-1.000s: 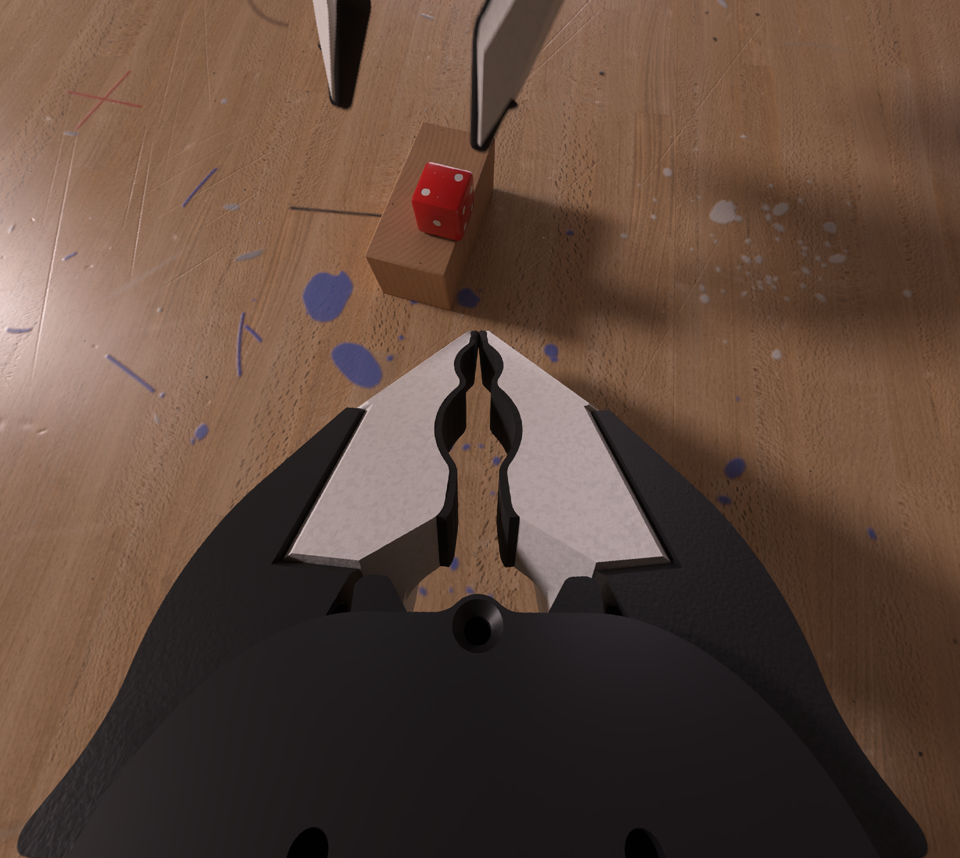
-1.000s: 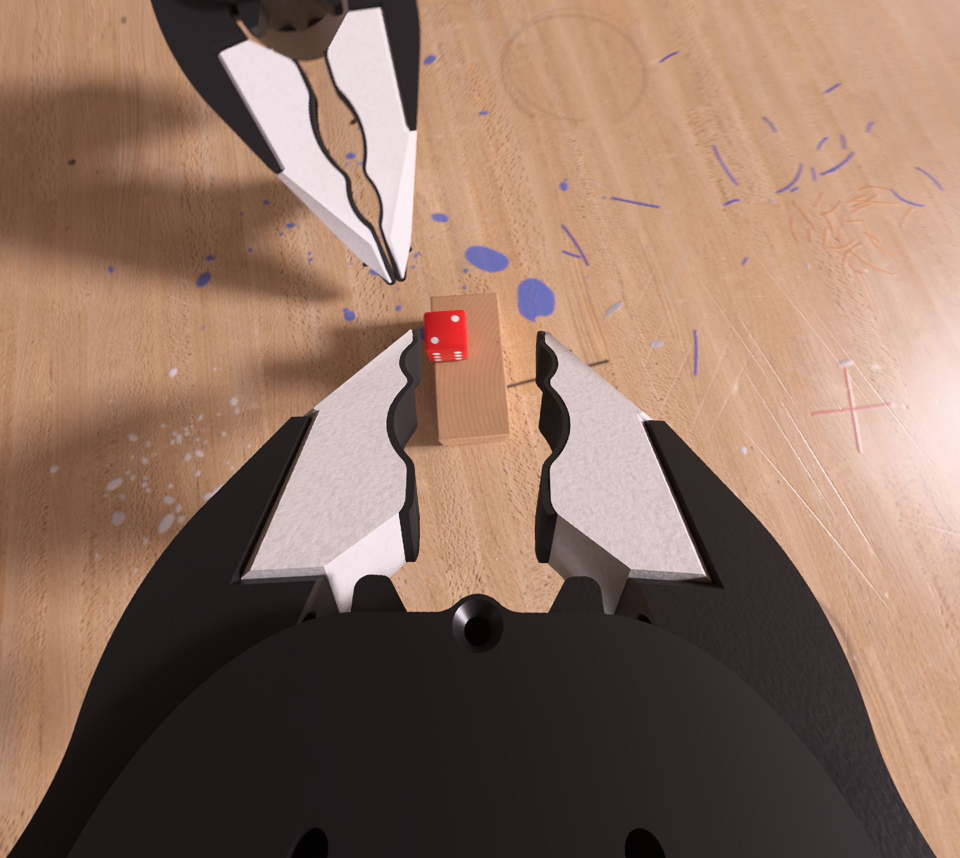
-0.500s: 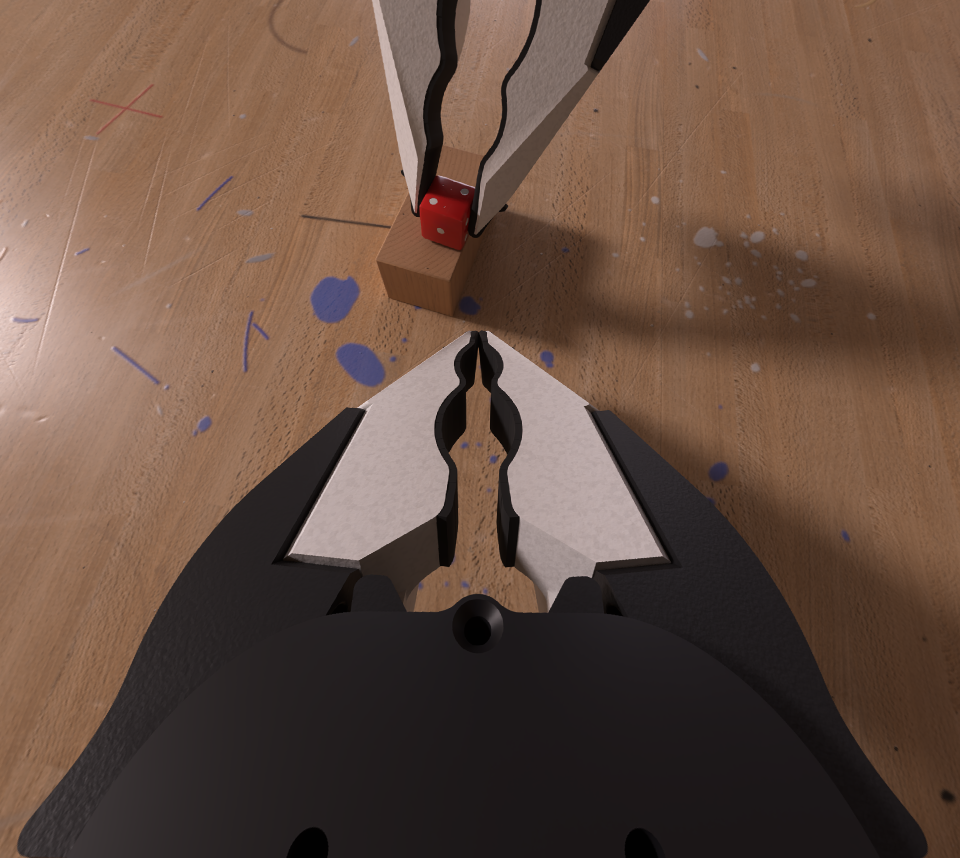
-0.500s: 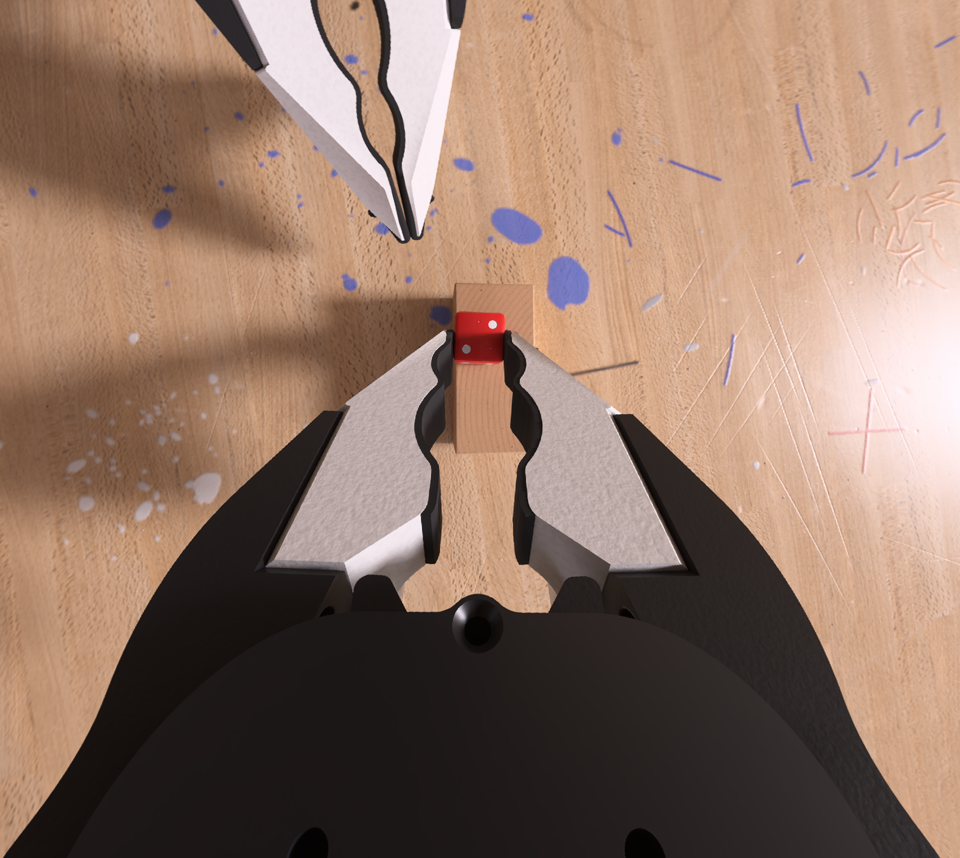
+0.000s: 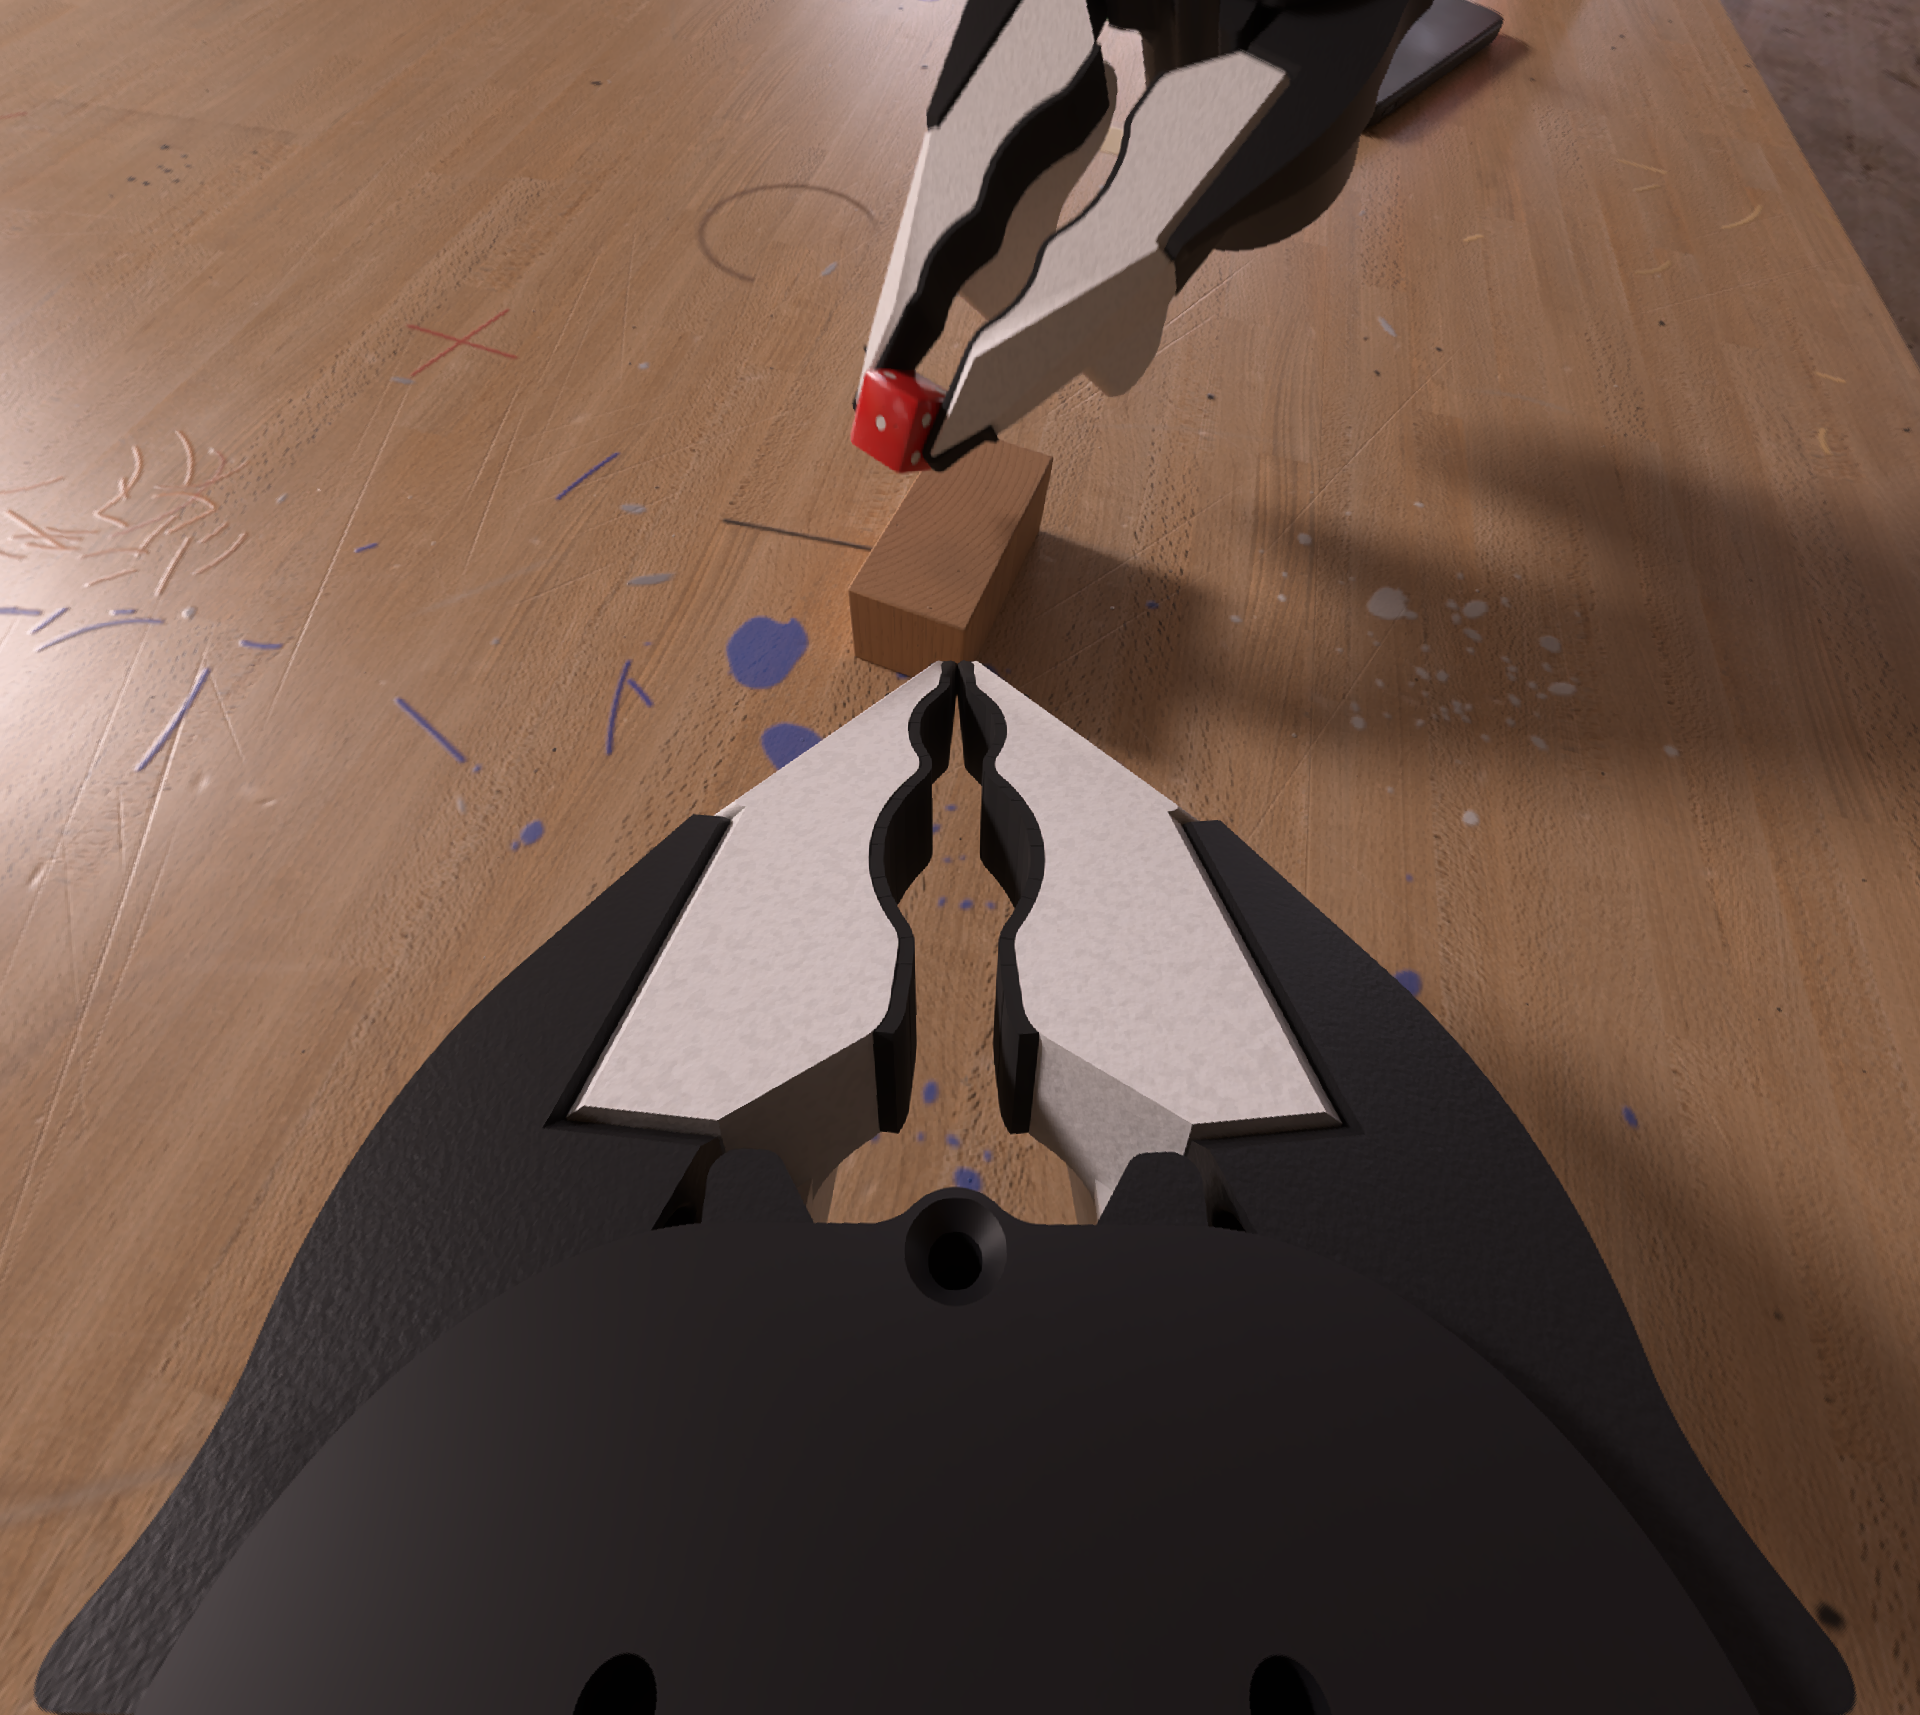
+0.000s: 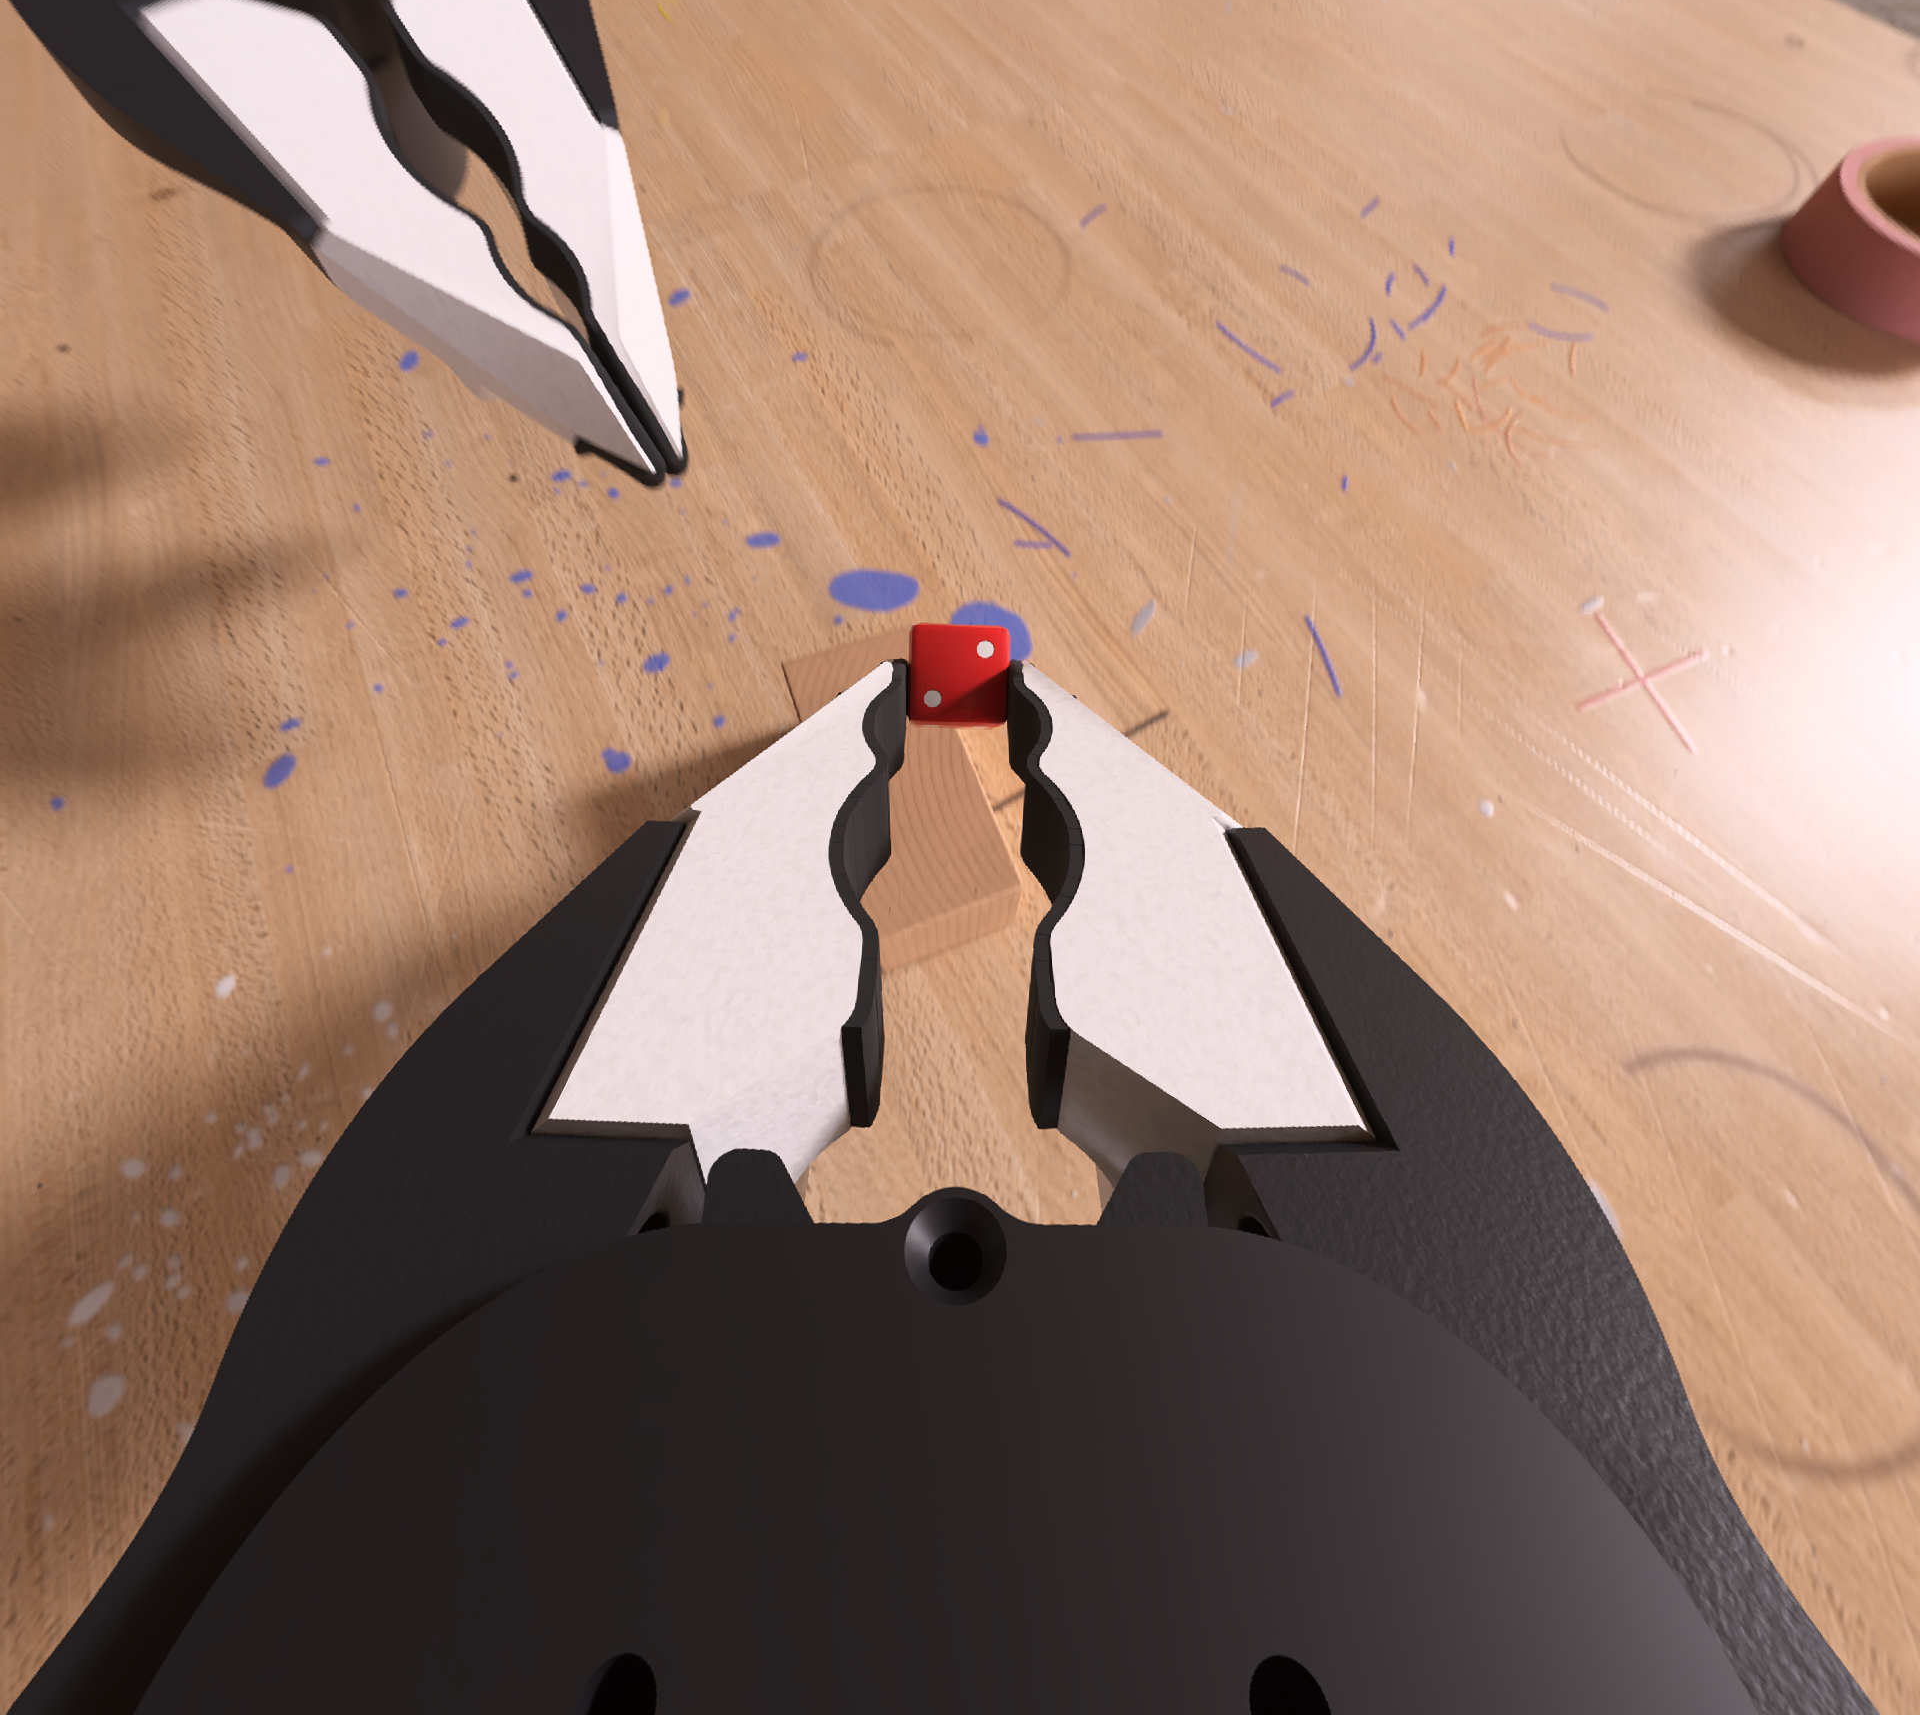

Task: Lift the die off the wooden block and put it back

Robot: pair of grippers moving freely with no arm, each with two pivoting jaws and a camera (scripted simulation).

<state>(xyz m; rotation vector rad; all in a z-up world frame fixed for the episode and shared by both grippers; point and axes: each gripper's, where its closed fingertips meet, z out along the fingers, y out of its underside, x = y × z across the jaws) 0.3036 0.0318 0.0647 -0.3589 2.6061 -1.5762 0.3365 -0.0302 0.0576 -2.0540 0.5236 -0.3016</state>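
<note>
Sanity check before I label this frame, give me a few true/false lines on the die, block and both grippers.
1. The right gripper is shut on the red die. True.
2. The die rests on the wooden block. False: it is held in the air, clear of the block's top.
3. The left gripper is open. False: its fingertips meet, and it holds nothing.
4. The wooden block lies on the table, with nothing on top. True.
5. The left gripper grips the block. False: in the right wrist view its tips hang apart from the block.
</note>
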